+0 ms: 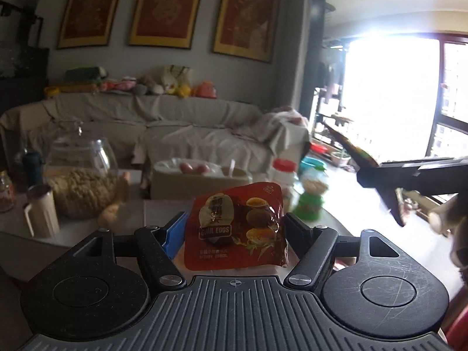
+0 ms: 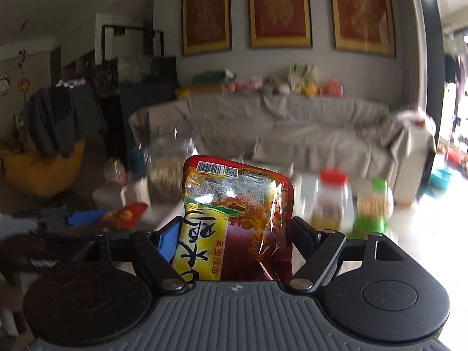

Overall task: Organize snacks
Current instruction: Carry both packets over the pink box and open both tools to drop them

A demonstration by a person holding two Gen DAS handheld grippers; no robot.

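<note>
Left wrist view: the left gripper is clamped on a red quail egg packet, which is held upright between the two fingers at the centre of the frame. At 3 o'clock the right gripper is seen from the side, closed on a dark, edge-on packet. Just beyond the quail egg packet, at 1 o'clock, a red-capped bottle and a green-lidded jar are seen on the table. At 10 o'clock a glass jar of pale snacks is seen, with a cream mug near it. Farther back a covered sofa is set against the wall.

Right wrist view: the right gripper is closed on a red and yellow snack bag, held upright between its fingers. The bottle and the green-lidded jar are blurred at 2 o'clock.
</note>
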